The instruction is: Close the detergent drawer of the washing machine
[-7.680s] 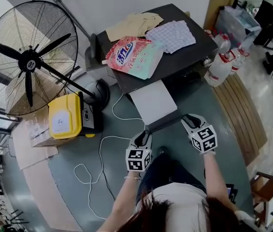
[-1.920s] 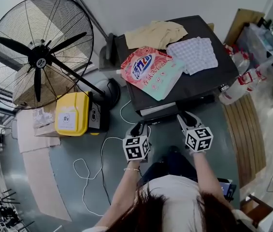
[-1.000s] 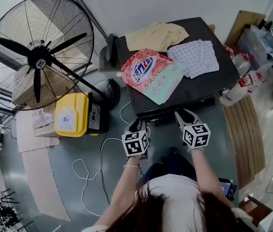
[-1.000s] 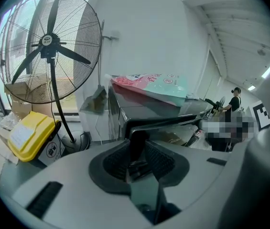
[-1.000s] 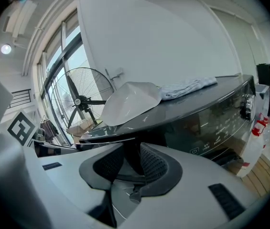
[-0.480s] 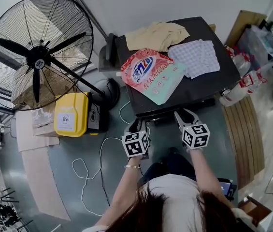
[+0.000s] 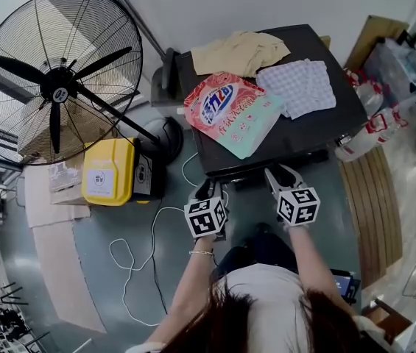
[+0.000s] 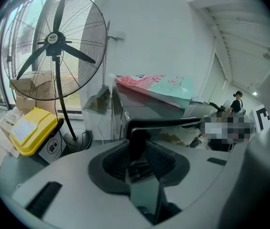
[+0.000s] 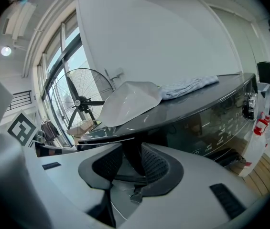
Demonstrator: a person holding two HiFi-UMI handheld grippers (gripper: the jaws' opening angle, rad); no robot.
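Black washing machine [image 7: 318, 134] bears a pink pouch [image 7: 231, 112], beige cloth [image 7: 241, 52] and checked cloth [image 7: 300, 87].

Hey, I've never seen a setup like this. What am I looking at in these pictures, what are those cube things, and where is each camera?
No robot here: a person holds a hand tool in each hand, the left gripper and the right gripper. The patterned cubes are part of those tools. The top-down picture comes from a camera on the person's head; the other two from cameras riding on each gripper, looking along its fingers. They face a dark washing machine. On top lie a pink detergent bag, a beige cloth and a checked cloth; a big fan stands beside it. The detergent drawer looks pushed in. Nothing is held: both pairs of fingers stand apart around the machine's front edge, the right pair opening.
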